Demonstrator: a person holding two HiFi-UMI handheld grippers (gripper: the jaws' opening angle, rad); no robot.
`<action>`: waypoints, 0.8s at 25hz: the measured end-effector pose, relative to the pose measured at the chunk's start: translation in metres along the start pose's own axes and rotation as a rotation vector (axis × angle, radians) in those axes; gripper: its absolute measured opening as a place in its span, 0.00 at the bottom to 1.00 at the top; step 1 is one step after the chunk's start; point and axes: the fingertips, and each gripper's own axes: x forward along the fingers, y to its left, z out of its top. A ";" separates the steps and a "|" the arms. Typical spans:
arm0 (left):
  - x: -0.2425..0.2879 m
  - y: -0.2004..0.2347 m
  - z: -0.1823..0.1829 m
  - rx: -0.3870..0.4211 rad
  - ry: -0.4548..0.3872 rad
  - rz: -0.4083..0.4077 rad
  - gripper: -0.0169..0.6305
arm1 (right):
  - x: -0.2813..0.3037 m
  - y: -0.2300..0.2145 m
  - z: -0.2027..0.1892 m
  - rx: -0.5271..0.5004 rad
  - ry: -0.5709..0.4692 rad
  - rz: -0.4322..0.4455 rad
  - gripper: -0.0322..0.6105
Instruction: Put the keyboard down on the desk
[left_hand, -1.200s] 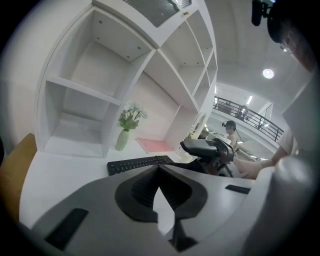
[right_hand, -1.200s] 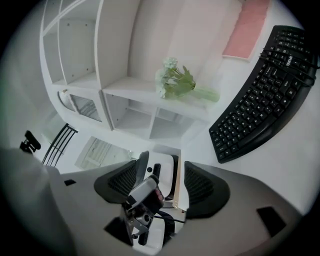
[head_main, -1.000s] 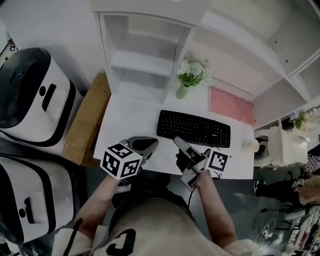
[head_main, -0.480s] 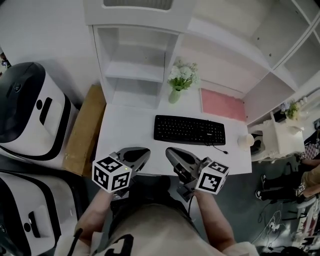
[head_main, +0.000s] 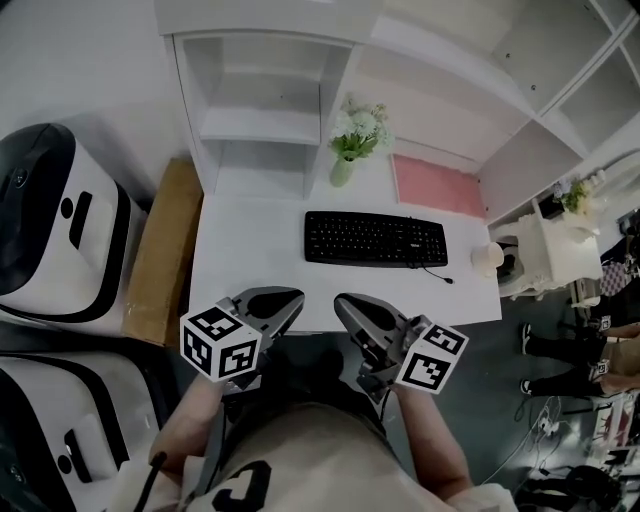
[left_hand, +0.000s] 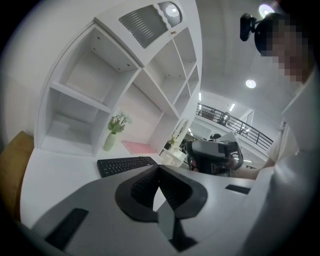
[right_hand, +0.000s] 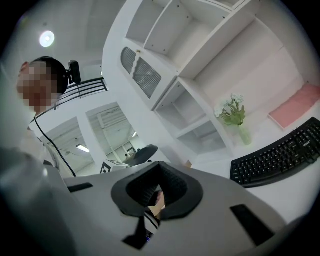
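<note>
White desk (head_main: 250, 260) bears the keyboard (head_main: 375, 239), lengthwise left-right, above our clenched, empty left gripper (head_main: 288, 302) and the nearer, equally clenched right gripper (head_main: 347, 305).

Black full-size keyboard (head_main: 375, 239), keys facing up, lying flat on the white desk (head_main: 250, 270). Placed lengthwise, with the long edges running nearly parallel to the desk's front edge, only slightly skewed. Sits about midway in depth and somewhat right of the middle, with a broad stretch of bare white top to its left and a narrower strip between it and the front edge. Slightly curved outline, with rows of dark keys and small pale lettering too fine to read. Thin dark cable trailing from the near right corner a short way across the desk top. Seen low and side-on from both gripper views, flat on the surface.
</note>
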 end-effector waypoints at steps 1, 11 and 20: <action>0.000 -0.002 0.001 -0.001 -0.001 -0.003 0.05 | 0.000 -0.001 0.002 -0.002 -0.010 -0.013 0.09; 0.007 -0.036 -0.001 0.067 -0.003 -0.031 0.05 | -0.013 0.016 -0.005 -0.006 -0.015 0.054 0.09; 0.043 -0.081 -0.012 0.083 0.023 -0.032 0.05 | -0.077 0.005 -0.008 0.021 -0.069 0.060 0.09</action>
